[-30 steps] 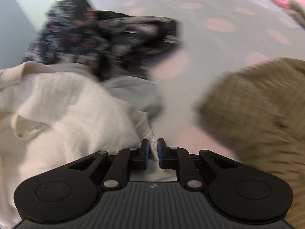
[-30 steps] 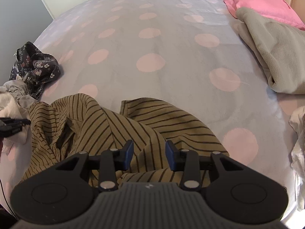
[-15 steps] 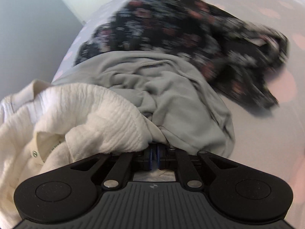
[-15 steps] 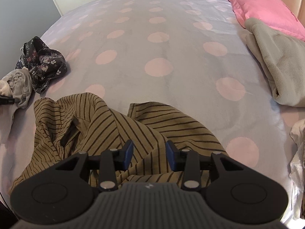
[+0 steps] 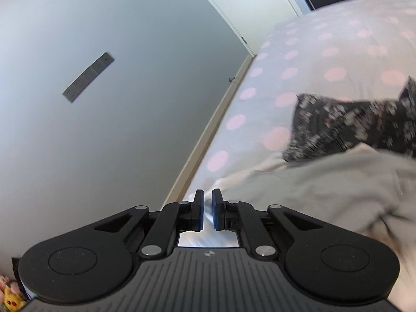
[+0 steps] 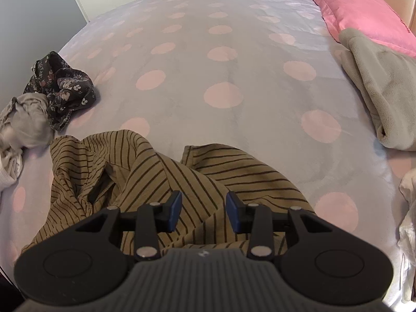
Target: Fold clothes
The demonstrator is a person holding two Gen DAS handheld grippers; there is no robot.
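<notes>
My left gripper [image 5: 207, 214] is shut on a thin fold of the white garment [image 5: 208, 240], which shows in the narrow slit between the pads and under the fingers. It is raised and tilted at the bed's left edge. A grey garment [image 5: 325, 195] bulks to its right, with a dark floral garment [image 5: 351, 124] beyond, blurred. My right gripper [image 6: 205, 212] stands open just above a crumpled brown striped garment [image 6: 130, 171], with nothing pinched. At the left of the right wrist view lie the floral garment [image 6: 65, 88], the grey garment [image 6: 28, 122] and a bit of the white garment [image 6: 9, 169].
The bed cover [image 6: 208, 78] is lilac with pink dots. A pink pillow [image 6: 364, 7] and a beige fleece blanket [image 6: 384, 91] lie at the right, white cloth [image 6: 408, 208] at the right edge. A grey wall [image 5: 104, 130] runs close along the bed's left side.
The left gripper closed on the white cloth, then rose and swung left, so its view now faces the wall and bed edge. The right gripper stayed over the striped garment.
</notes>
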